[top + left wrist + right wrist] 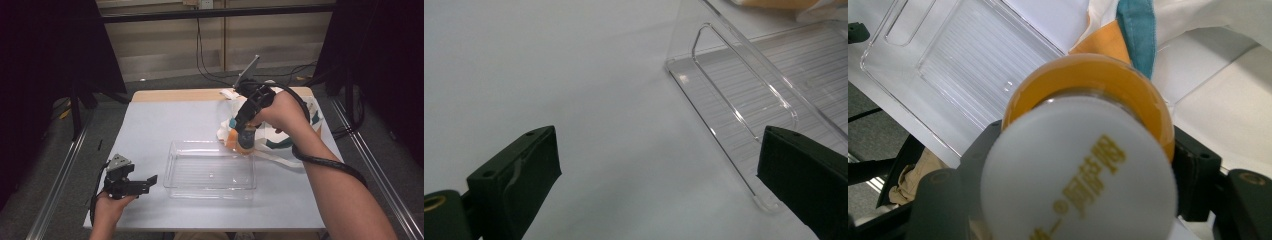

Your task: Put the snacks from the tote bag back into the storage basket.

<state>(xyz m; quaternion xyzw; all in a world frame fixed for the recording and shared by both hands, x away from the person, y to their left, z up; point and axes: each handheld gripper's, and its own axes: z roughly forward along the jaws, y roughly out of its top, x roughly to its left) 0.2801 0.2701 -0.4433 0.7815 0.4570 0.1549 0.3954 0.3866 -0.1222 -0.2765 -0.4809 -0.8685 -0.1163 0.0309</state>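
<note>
Nearest us, our left gripper (150, 181) rests on the table (165, 120), jaws spread wide, just left of the clear tray (210, 172). Our right gripper (244, 136) pinches an orange bottle (1088, 100) (white cap toward its camera) at the tray's far right corner, against the cloth bag (300, 145).

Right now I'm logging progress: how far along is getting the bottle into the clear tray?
Done: the right gripper is shut on the orange bottle with the white cap, lifted beside the cloth bag.
In hand: it hangs at the far right corner of the clear tray.
Left: the tray looks empty, so the bottle has yet to go in. The left gripper waits open beside the tray.
</note>
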